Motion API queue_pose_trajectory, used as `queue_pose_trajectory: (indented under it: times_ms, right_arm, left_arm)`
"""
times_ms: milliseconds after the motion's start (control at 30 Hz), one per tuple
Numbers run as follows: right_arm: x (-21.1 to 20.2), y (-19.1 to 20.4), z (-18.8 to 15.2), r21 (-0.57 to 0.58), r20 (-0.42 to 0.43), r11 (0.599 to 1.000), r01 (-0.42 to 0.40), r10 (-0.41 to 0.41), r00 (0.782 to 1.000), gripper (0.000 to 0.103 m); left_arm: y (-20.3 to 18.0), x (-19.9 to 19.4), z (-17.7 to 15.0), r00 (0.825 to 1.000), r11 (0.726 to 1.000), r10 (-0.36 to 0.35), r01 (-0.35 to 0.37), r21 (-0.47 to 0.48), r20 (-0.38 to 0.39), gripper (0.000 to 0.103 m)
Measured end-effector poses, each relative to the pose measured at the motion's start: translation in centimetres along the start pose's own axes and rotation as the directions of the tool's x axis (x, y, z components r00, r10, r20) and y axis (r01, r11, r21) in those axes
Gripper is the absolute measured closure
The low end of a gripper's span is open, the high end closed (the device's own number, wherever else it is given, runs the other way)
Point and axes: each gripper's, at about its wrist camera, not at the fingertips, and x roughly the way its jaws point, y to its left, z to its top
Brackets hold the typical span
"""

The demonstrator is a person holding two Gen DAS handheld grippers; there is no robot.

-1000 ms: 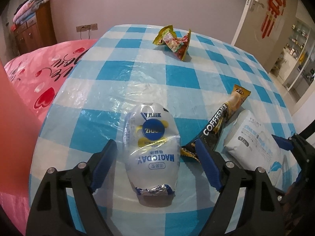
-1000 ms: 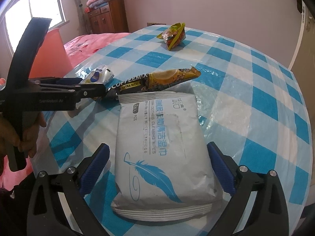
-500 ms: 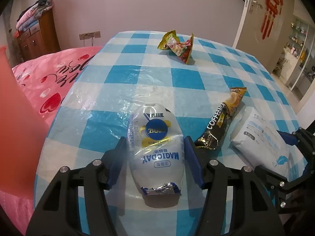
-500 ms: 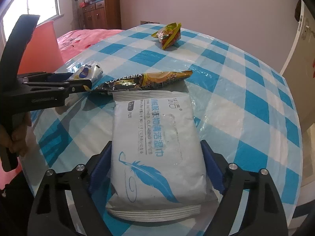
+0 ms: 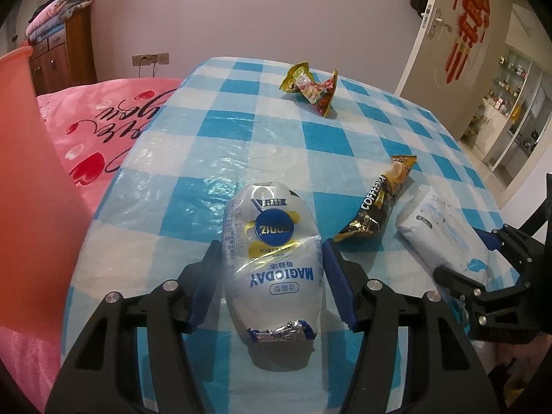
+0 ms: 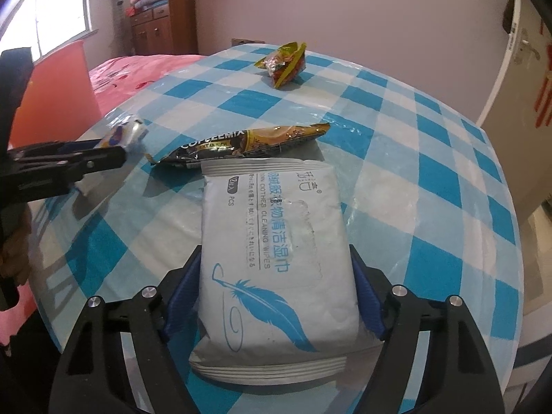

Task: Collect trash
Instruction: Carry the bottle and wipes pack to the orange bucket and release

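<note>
**Both grippers closed around soft packets on the checked bench**

The bench (image 5: 241, 145) wears a glossy blue-and-white checked cloth under clear, wrinkled plastic. On its near edge lies a rounded, pear-shaped white pouch (image 5: 272, 258) of shiny film with a blue disc and a crimped foil end. The left gripper (image 5: 270, 272) tilts down over it, its blue ribbed pads pressed against both sides of the pouch: clenched on it.

To the right lies a flat, pillow-like white wipes pack (image 6: 276, 262), matte, printed with a blue feather. The right gripper (image 6: 276, 286) angles down likewise; its jaws are closing, and the pads already meet the pack's two long edges.

Between the two lies a slim black-and-gold coffee sachet (image 6: 241, 143), its end touching the wipes pack. A crumpled yellow-red snack wrapper (image 5: 312, 88) sits well apart at the far side. A pink bedspread (image 5: 103, 127) lies beyond the bench.

A second ago both pairs of jaws stood wide, clear of the packets; since then each has closed in.
</note>
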Motion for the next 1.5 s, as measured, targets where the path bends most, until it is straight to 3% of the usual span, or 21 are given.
queue_pose_trajectory:
  times_ms: [167, 400, 633, 867, 1033, 1200, 1500]
  right_arm:
    - [-0.4, 0.3, -0.1, 0.033, 0.002, 0.999, 0.025, -0.025, 1.0, 0.026]
    - [-1.9, -0.3, 0.3, 0.133, 0.014, 0.991, -0.013, 0.011, 1.0, 0.026]
    - [-3.8, -0.9, 1.9, 0.218, 0.038, 0.973, -0.077, 0.07, 0.997, 0.026]
    - [-5.4, 0.1, 4.4, 0.263, 0.083, 0.946, -0.191, 0.175, 0.981, 0.026]
    - [-6.5, 1.9, 7.1, 0.25, 0.12, 0.929, -0.272, 0.249, 0.961, 0.026]
    - [-7.5, 4.5, 10.6, 0.209, 0.147, 0.914, -0.346, 0.321, 0.936, 0.026]
    - [-8.3, 12.4, 17.9, 0.075, 0.148, 0.851, -0.52, 0.506, 0.85, 0.026]
  left_arm:
    - [0.7, -1.4, -0.4, 1.0, 1.0, 0.002, -0.003, 0.021, 0.029, 0.043]
    - [0.9, -3.4, -0.3, 0.997, 0.999, -0.027, 0.024, 0.034, 0.071, 0.043]
    - [0.7, -5.4, 0.6, 0.992, 0.997, -0.063, 0.058, 0.045, 0.112, 0.043]
    - [1.1, -7.8, 2.1, 0.983, 0.997, -0.065, 0.058, 0.05, 0.17, 0.043]
    - [2.2, -10.2, 3.3, 0.973, 0.999, -0.044, 0.037, 0.035, 0.228, 0.043]
    - [4.5, -13.5, 4.6, 0.954, 1.0, 0.027, -0.027, -0.004, 0.299, 0.043]
    - [11.0, -18.6, 5.7, 0.909, 0.977, 0.202, -0.159, -0.143, 0.365, 0.043]
